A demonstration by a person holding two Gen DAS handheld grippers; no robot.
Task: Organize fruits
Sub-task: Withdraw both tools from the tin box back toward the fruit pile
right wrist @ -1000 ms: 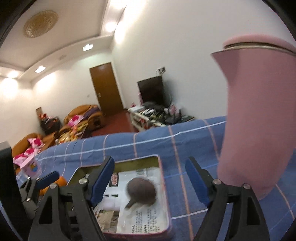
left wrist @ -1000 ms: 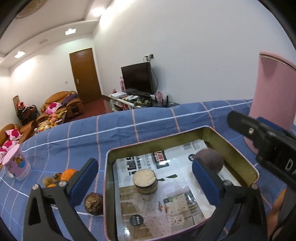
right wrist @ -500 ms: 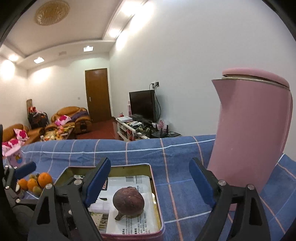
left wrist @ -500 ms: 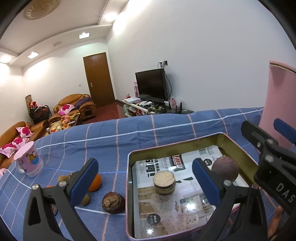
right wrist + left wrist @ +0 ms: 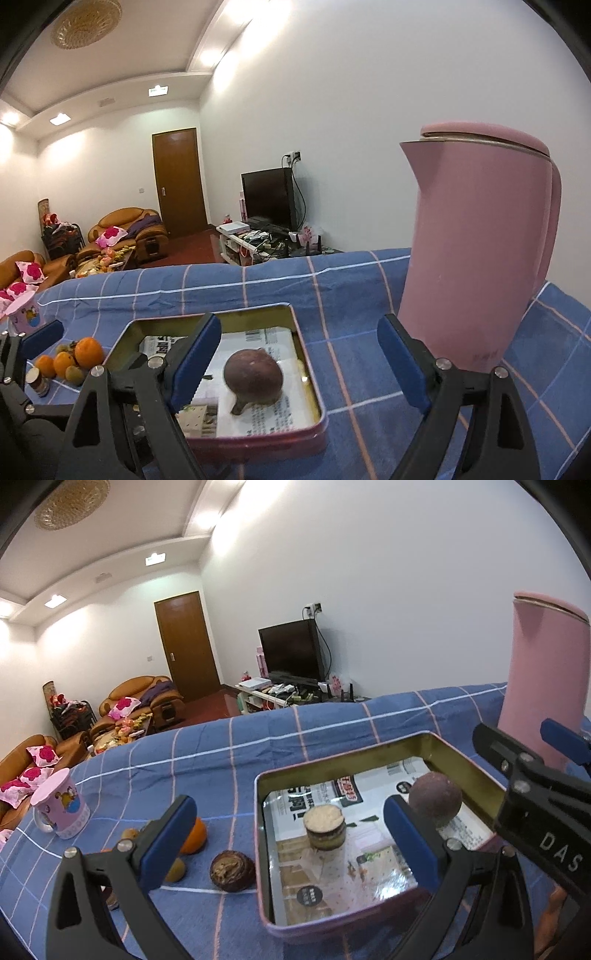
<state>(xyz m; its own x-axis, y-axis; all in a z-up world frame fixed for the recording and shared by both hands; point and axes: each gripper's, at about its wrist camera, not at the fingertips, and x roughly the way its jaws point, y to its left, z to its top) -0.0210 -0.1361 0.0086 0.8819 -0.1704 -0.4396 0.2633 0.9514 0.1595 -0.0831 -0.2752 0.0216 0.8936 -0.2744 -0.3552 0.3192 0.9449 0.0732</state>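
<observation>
A pink-rimmed metal tin (image 5: 332, 771) lined with printed paper sits on the blue checked cloth. Inside lie a dark purple round fruit (image 5: 435, 799) and a cut fruit half with pale flesh (image 5: 324, 827). The tin (image 5: 310, 428) and the purple fruit (image 5: 253, 378) also show in the right wrist view. A dark brown fruit (image 5: 232, 870) lies just left of the tin. Oranges (image 5: 88, 352) and small brown fruits (image 5: 175, 869) lie further left. My left gripper (image 5: 288, 843) is open and empty over the tin's near left corner. My right gripper (image 5: 299, 363) is open and empty above the tin's right side.
A tall pink kettle (image 5: 476, 251) stands right of the tin, close to my right gripper's right finger. A pink cartoon mug (image 5: 61, 805) stands at the far left. A small jar (image 5: 37, 380) stands by the oranges. The table's far edge runs behind the tin.
Both grippers have drawn back and risen from the tin, so more of the table shows. Both stayed open and empty. The fruits have not moved.
</observation>
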